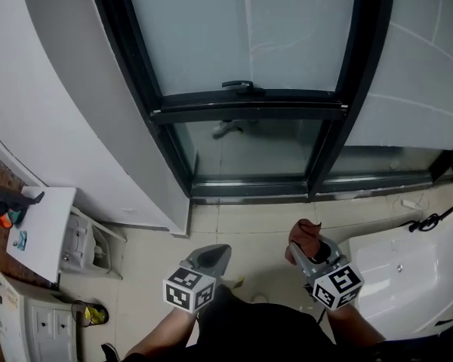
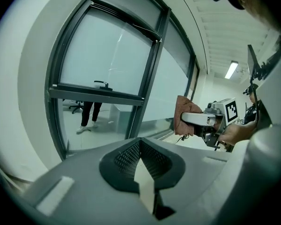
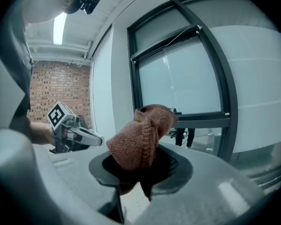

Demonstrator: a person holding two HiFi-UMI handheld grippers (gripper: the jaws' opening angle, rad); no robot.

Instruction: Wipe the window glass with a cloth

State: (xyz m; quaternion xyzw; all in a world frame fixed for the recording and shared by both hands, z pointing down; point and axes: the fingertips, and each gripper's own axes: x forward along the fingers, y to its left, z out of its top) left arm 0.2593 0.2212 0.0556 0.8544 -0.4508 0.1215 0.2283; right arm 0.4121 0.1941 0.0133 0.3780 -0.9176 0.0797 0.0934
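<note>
Rust-brown knitted cloth is clamped between the closed jaws of the right gripper, held short of the window glass. Nothing is gripped by the left gripper, its jaws pressed together.

We are seeing a rust-brown cloth, coarse-knit and matt, the right tongs showing smooth grey plastic, we are noticing window glass frosted above and clear below, a dark matt metal frame, pale floor tiles gleaming glossy
</note>
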